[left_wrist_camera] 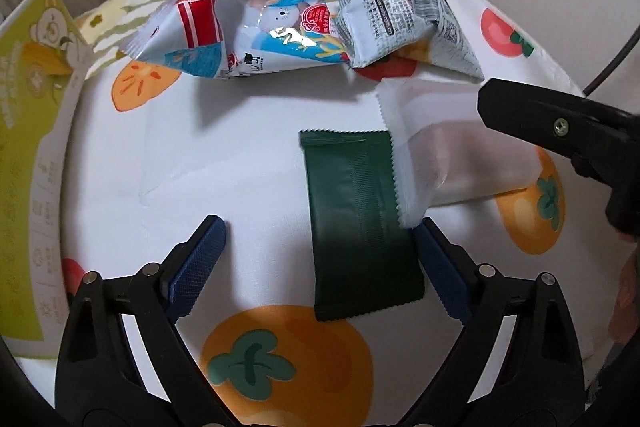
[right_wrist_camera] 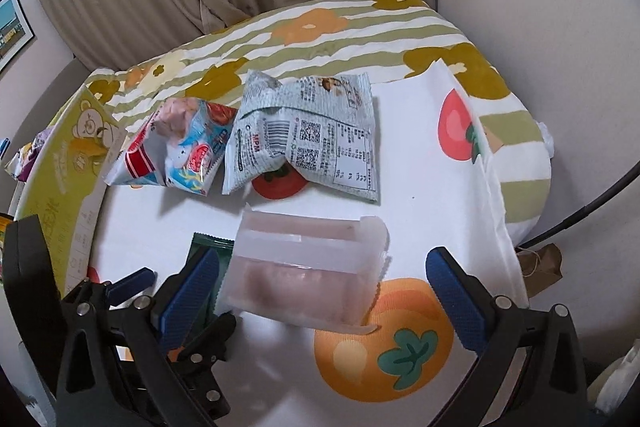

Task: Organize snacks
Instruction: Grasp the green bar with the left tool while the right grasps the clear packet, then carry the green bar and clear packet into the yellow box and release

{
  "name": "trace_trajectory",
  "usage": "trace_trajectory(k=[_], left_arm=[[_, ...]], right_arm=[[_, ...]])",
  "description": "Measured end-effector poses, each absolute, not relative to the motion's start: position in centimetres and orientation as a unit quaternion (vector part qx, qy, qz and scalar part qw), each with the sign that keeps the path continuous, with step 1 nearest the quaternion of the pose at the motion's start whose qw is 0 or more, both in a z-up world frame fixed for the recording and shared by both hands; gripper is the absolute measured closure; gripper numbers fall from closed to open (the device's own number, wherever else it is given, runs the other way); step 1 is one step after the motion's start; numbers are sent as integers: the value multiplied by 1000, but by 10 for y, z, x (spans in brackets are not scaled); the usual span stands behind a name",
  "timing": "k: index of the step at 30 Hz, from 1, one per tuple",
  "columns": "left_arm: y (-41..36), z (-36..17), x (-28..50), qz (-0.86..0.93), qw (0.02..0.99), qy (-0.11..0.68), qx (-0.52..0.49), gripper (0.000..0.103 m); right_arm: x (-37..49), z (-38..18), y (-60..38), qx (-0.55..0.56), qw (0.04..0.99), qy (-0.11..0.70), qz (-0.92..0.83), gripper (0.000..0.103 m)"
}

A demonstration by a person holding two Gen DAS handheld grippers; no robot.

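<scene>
1. Right now I am at the picking stage of sorting the snacks: my left gripper is spread wide, holding nothing, with the dark green packet lying flat between its blue pads, closer to the right-hand one.
2. My right gripper is likewise spread and empty, and the frosted white packet lies between its pads in the lower centre of the right wrist view.
3. Judging by this, the next move calls for closing on one packet at a time; the green one is thin and flat on the cloth, so I expect I must get a pad under or against an edge.
4. In the left wrist view the frosted white packet's serrated end overlaps the green packet's right edge, so lifting either may drag the other.
5. My two grippers sit close together at the lower left of the right wrist view, and could knock each other.
6. Further up the frame lie two puffed bags side by side: a red, white and blue bag and a grey printed bag.
7. Everything rests on a white cloth with orange fruit prints covering the surface.
8. A yellow-green carton stands at the left edge, possibly the place for sorted snacks, though I cannot tell.
</scene>
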State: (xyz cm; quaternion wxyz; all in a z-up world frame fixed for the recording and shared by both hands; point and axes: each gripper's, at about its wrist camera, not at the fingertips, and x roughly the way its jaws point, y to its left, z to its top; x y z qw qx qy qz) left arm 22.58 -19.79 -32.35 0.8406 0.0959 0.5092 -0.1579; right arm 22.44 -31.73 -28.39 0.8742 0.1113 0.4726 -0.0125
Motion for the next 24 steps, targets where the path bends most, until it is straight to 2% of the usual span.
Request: trace_trajectory(k=[13,19,22,24], left_arm=[[-199,-320,241,-202,827,507,132,12],[-211,-315,253,-238,809,517,149,32],[-213,-311,255,-249,800,524,157,59],[-211,-309,257,-251,796,528,157,62]], right_arm=[[231,-297,-311,135,862,489,-22,0],[234,-303,-310,143,854,499,-38,0],[237,-305,-309,141,851,505,-44,0],[239,-307,-308,141,848,509,-48,0]])
